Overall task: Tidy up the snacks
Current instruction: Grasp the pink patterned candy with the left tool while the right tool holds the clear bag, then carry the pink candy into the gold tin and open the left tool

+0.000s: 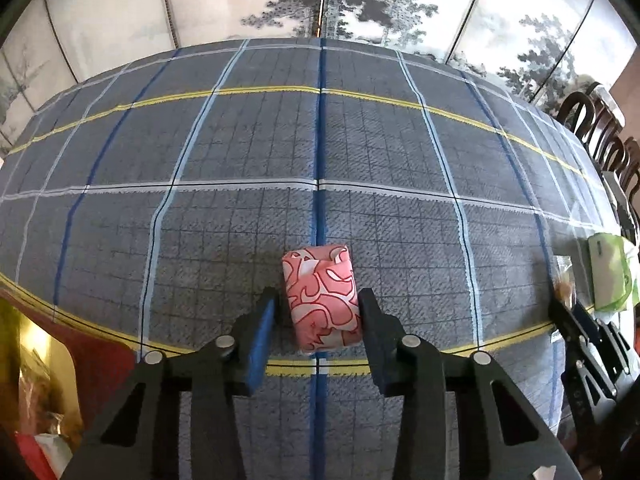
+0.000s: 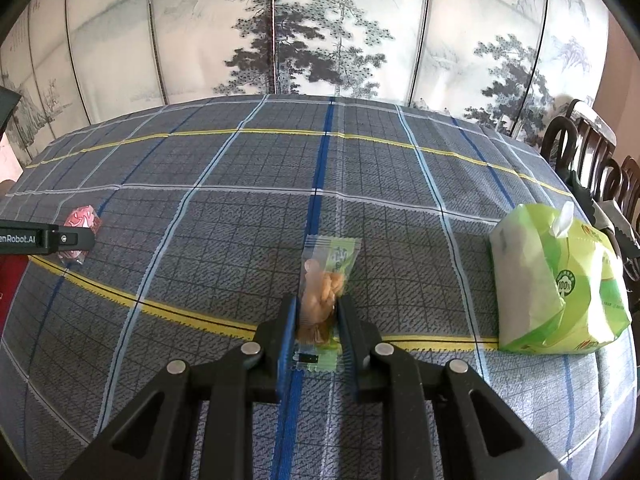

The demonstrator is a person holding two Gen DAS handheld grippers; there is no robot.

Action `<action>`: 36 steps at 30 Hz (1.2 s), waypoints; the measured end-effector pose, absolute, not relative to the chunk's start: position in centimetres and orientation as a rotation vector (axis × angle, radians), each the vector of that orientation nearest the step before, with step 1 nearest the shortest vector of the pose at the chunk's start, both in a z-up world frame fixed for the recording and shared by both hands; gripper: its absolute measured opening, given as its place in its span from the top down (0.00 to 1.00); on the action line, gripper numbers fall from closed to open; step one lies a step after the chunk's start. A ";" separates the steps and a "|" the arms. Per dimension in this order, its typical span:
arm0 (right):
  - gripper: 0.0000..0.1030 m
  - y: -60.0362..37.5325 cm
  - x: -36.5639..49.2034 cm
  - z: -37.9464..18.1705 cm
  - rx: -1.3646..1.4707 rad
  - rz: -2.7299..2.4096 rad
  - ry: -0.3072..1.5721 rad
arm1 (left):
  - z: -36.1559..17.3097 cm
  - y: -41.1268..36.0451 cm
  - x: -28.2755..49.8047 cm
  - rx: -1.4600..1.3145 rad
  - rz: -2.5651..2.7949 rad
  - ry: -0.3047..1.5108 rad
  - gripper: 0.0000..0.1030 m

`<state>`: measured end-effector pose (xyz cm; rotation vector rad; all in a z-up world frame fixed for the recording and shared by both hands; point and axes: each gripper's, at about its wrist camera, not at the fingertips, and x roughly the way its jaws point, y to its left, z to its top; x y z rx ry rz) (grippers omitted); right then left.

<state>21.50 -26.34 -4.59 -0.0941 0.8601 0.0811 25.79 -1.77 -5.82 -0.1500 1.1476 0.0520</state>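
A small pink-and-white wrapped snack (image 1: 320, 300) lies on the plaid tablecloth (image 1: 320, 140), between the fingers of my left gripper (image 1: 318, 300). The right finger touches its side and a thin strip of cloth shows at the left pad, so the jaws stand open around it. The right wrist view shows the same pink snack (image 2: 82, 216) at the far left, behind the left gripper (image 2: 76, 239). My right gripper (image 2: 318, 300) is shut on a clear packet with green print and tan pieces (image 2: 332, 256), which rests on the cloth. The left wrist view has the right gripper (image 1: 564, 312) at its right edge.
A large green-and-white bag (image 2: 560, 280) stands on the table to the right of the packet. Dark wooden chairs (image 2: 592, 148) line the table's right side. A painted folding screen (image 2: 320, 40) stands behind the table. Red and gold things (image 1: 36, 360) sit off the table's near left edge.
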 end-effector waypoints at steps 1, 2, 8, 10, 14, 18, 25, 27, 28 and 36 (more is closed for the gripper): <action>0.79 -26.3 21.5 -4.6 -0.095 0.080 0.860 | -5.8 -1.7 25.7 -0.152 0.046 1.147 0.74; 0.79 -26.3 21.5 -4.6 -0.095 0.080 0.860 | -5.7 -1.7 25.7 -0.156 0.043 1.147 0.74; 0.79 -26.3 21.5 -4.6 -0.095 0.080 0.860 | -5.3 -1.8 24.6 -0.130 0.042 1.143 0.74; 0.79 -26.6 21.5 -4.5 -0.092 0.082 0.860 | -5.0 -2.1 24.1 -0.117 0.039 1.137 0.74; 0.79 -26.7 21.6 -4.5 -0.092 0.077 0.861 | -4.4 -2.2 23.1 -0.107 0.041 1.151 0.74; 0.79 -26.6 21.6 -4.5 -0.093 0.076 0.861 | -3.5 -2.3 21.9 -0.087 0.040 1.145 0.74; 0.79 -26.6 21.6 -4.5 -0.094 0.075 0.861 | -1.0 -2.5 19.2 -0.085 0.030 1.154 0.74; 0.79 -26.6 21.6 -4.5 -0.095 0.075 0.861 | 0.0 -2.5 18.1 -0.082 0.016 1.145 0.74; 0.79 -26.6 21.6 -4.5 -0.096 0.074 0.861 | 0.5 -2.4 17.7 -0.076 0.015 1.143 0.74; 0.79 -26.6 21.5 -4.4 -0.096 0.074 0.861 | 4.6 0.7 14.2 -0.038 0.000 1.080 0.74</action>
